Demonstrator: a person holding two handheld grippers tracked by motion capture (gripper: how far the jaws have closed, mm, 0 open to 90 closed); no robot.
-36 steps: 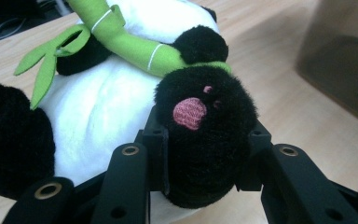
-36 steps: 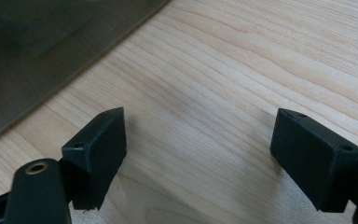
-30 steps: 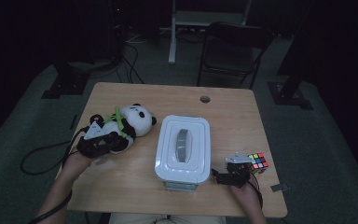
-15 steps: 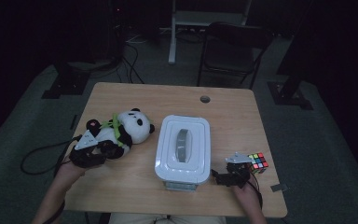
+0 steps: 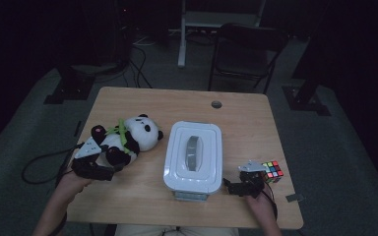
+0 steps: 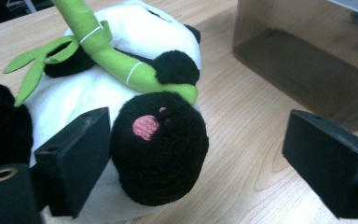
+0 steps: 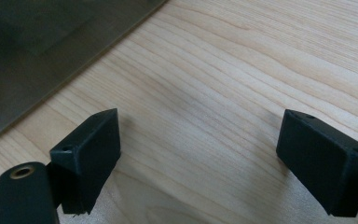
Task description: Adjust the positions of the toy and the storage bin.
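Release of the plush panda on the table's left side.

Table (image 5: 236, 105) first: the panda (image 5: 128, 138) now lies nearer me and the left edge than a second ago, left of the lidded plastic box (image 5: 193, 156). My left gripper (image 5: 94, 164) has just been opening and stands wide; the panda's black foot (image 6: 158, 148) sits between its jaws, touching the left one, so I judge the set-down done. My right gripper (image 5: 243, 186) waits wide open over bare wood, just beside the Rubik's cube (image 5: 272, 171).
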